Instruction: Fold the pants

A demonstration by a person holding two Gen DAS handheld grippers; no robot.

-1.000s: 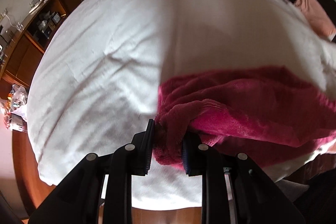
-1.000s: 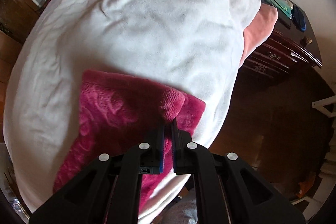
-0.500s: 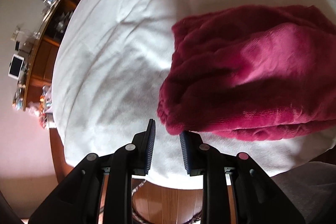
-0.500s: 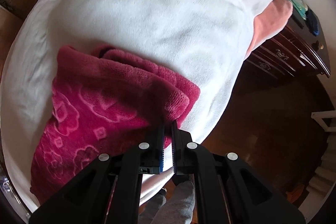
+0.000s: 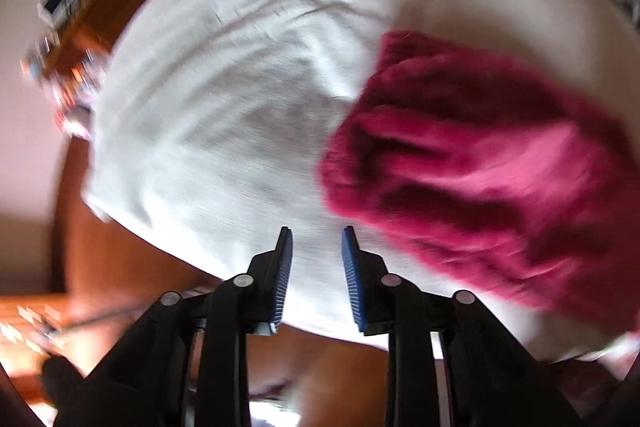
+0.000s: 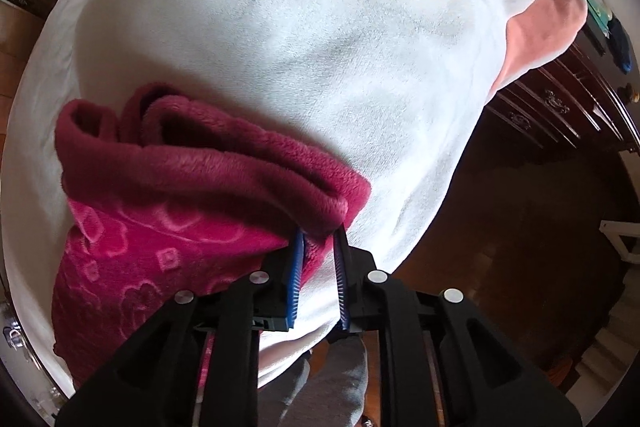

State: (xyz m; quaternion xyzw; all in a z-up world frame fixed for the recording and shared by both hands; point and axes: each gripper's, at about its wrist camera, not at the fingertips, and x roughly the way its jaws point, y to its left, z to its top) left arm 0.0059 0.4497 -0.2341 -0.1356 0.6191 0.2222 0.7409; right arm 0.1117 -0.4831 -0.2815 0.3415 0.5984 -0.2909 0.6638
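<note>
The left gripper (image 5: 316,241) has just been widening its jaws, which now stand released with only the white bed cover (image 5: 224,99) showing between them; the folded magenta fleece pants (image 5: 472,163) lie on the bed (image 5: 224,99) just beyond and to the right of the right-hand jaw, not touching it. The right gripper (image 6: 318,239) has likewise just been easing its jaws apart, yet a corner of the pants (image 6: 192,195) sits between their tips, the rest bunched ahead and to the left; whether the pads press on it I cannot tell.
</note>
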